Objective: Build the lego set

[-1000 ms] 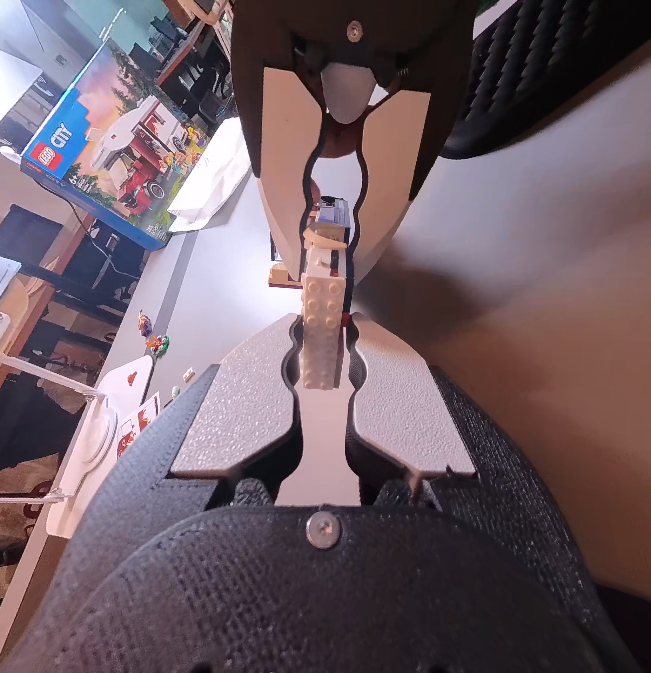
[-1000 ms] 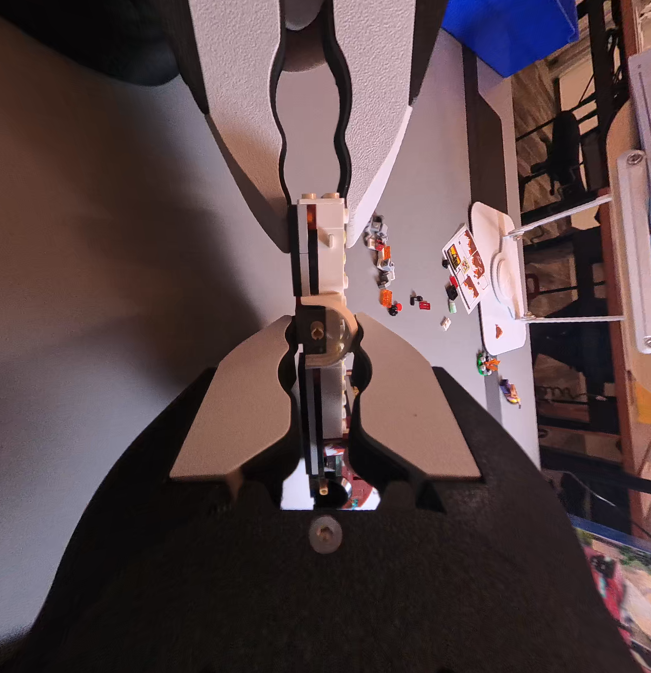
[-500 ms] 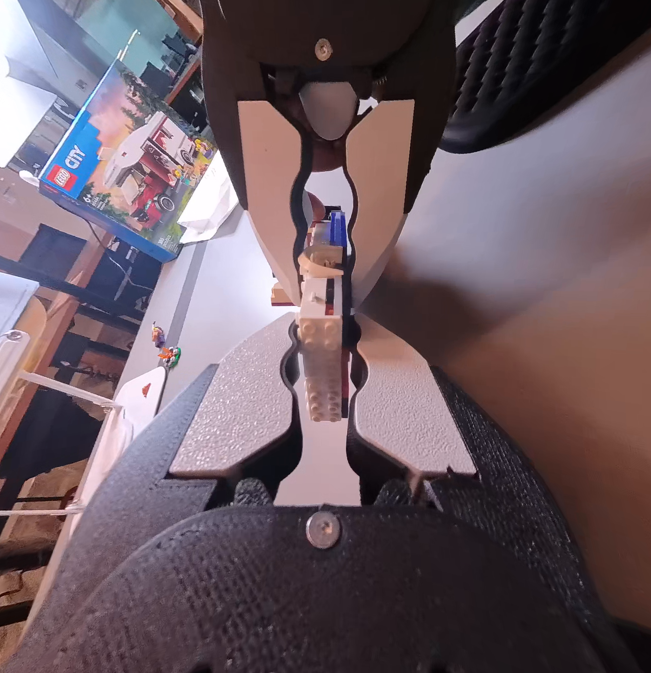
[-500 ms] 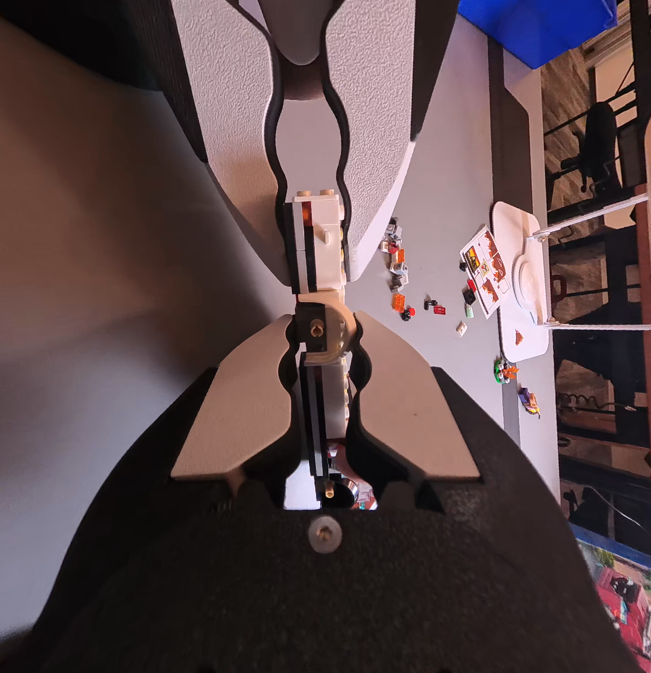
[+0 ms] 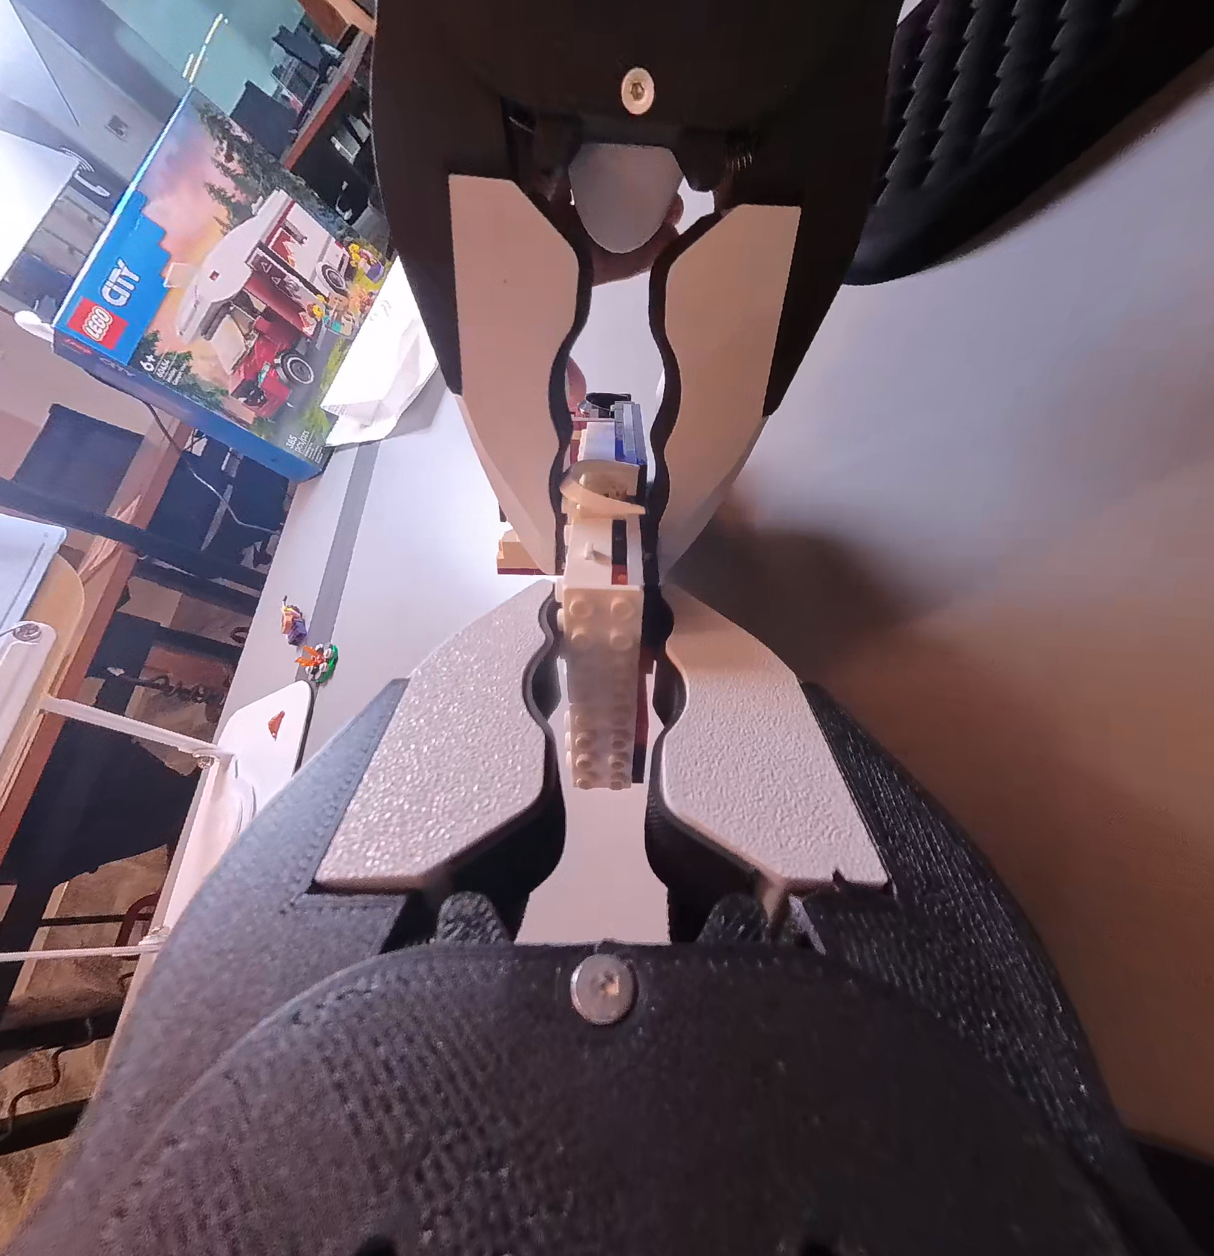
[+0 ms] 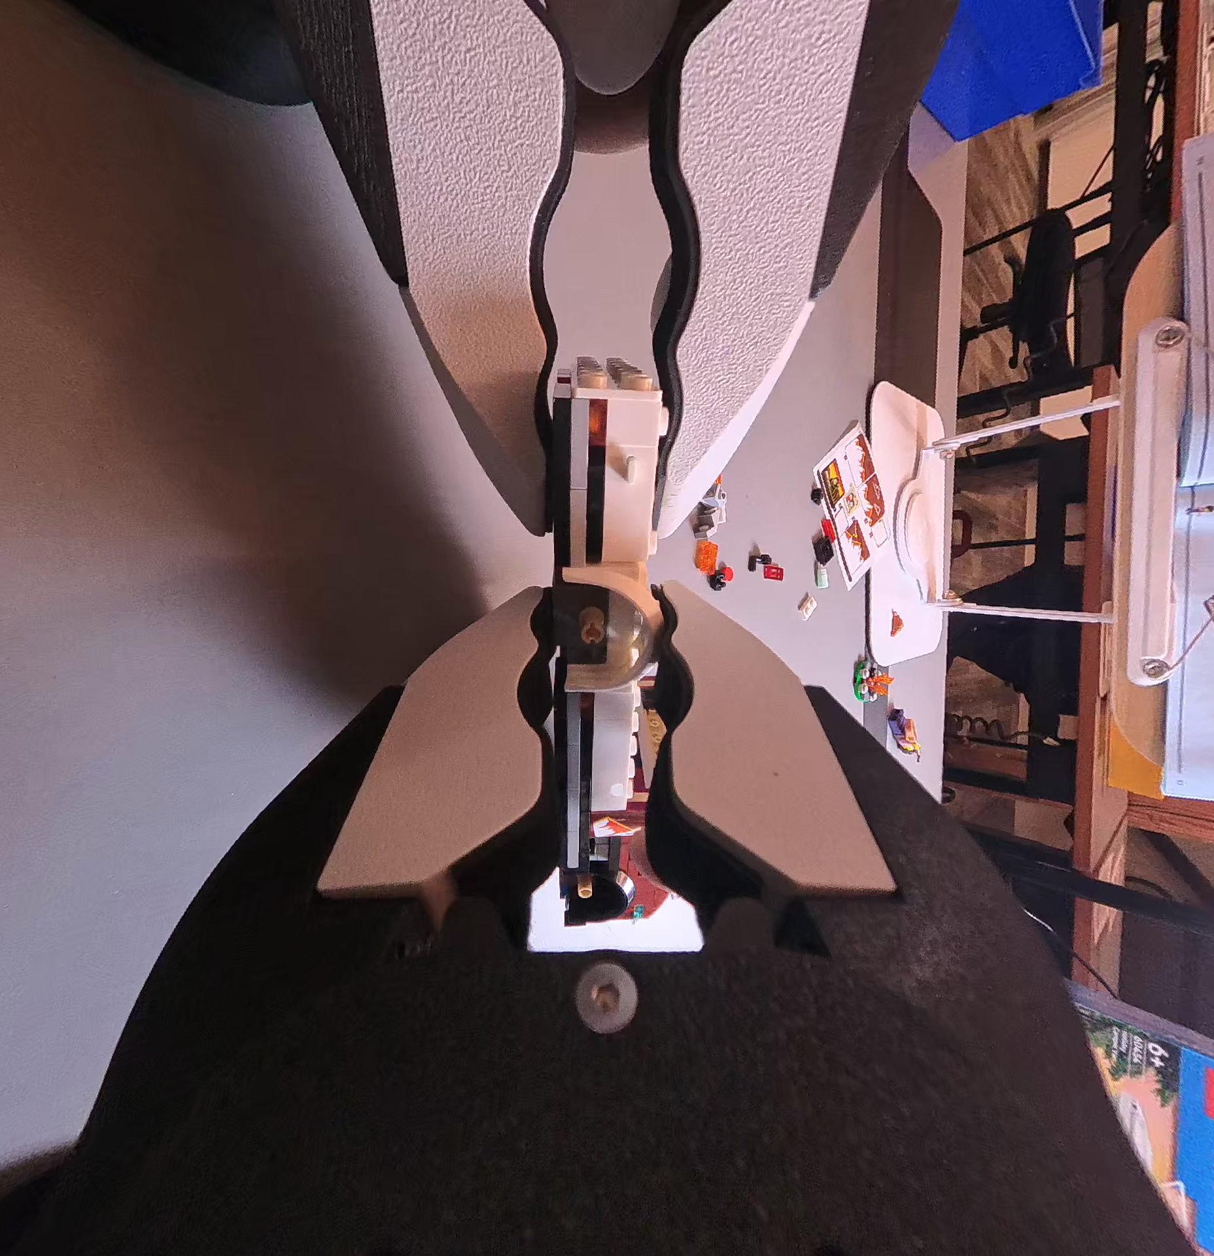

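Grippers nose to nose, no gap between them: the lego build (image 5: 601, 652) fills both jaws. Bare grey table (image 6: 183, 612) on one side, open passage. Other side cluttered: loose pieces (image 6: 740, 550), sticker sheet (image 6: 852, 506), white stand (image 6: 913, 537) (box (image 5: 217, 292) farther off).

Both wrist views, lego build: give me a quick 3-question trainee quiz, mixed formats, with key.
1. True or false: the left gripper and the right gripper grip the same white lego assembly from opposite ends.
2. Multiple choice: in the right wrist view, where do the loose small lego pieces lie? A) in the blue bin B) on the grey table beside the sticker sheet C) on the lego box
3. Fill in: the lego box pictures a white and ____ vehicle.

Key: 1 true; 2 B; 3 red.
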Demonstrator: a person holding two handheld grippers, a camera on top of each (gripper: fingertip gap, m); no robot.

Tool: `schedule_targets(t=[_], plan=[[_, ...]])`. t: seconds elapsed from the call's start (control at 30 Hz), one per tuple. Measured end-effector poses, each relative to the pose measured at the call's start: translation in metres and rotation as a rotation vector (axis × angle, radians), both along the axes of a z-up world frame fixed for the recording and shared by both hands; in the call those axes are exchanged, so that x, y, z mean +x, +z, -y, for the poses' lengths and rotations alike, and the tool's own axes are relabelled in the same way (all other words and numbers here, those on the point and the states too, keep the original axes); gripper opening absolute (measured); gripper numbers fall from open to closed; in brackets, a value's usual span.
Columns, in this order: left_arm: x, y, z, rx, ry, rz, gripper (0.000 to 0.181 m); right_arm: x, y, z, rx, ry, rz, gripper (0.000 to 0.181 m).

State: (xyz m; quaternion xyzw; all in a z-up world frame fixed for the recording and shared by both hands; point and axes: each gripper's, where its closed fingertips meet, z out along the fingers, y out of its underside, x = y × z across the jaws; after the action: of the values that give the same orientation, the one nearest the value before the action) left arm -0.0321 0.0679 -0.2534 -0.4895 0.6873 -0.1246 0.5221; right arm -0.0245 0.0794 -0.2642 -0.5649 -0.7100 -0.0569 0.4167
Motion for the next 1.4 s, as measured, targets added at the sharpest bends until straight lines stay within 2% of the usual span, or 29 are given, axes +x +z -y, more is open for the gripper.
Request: schedule_targets(t=[0.27,0.37,0.6,0.93,1.17,1.3,1.4], plan=[[0.002,0.001,-0.003,0.006,0.0,-0.01,0.024,0.001,0.001,-0.003,0.02,-0.009,-0.028,0.028],[0.003,0.005,-0.001,0.003,-0.009,-0.013,0.024,0.002,0.008,-0.003,0.048,-0.018,-0.029,0.034],[0.005,0.007,0.0,0.001,-0.015,-0.01,0.024,0.005,0.013,0.001,0.109,-0.008,-0.027,0.032],[0.009,0.005,0.004,0.031,-0.026,-0.039,0.024,0.008,0.008,0.005,0.011,0.022,-0.032,0.027],[0.008,0.0,0.006,0.084,-0.024,-0.069,0.024,0.006,0.003,0.008,0.013,0.045,-0.014,0.027],[0.008,0.0,0.013,0.111,-0.035,-0.061,0.024,0.012,0.008,0.013,0.015,0.047,-0.075,0.038],[0.009,0.0,0.017,0.128,-0.043,-0.061,0.024,0.017,0.012,0.021,-0.016,0.067,-0.122,0.034]])
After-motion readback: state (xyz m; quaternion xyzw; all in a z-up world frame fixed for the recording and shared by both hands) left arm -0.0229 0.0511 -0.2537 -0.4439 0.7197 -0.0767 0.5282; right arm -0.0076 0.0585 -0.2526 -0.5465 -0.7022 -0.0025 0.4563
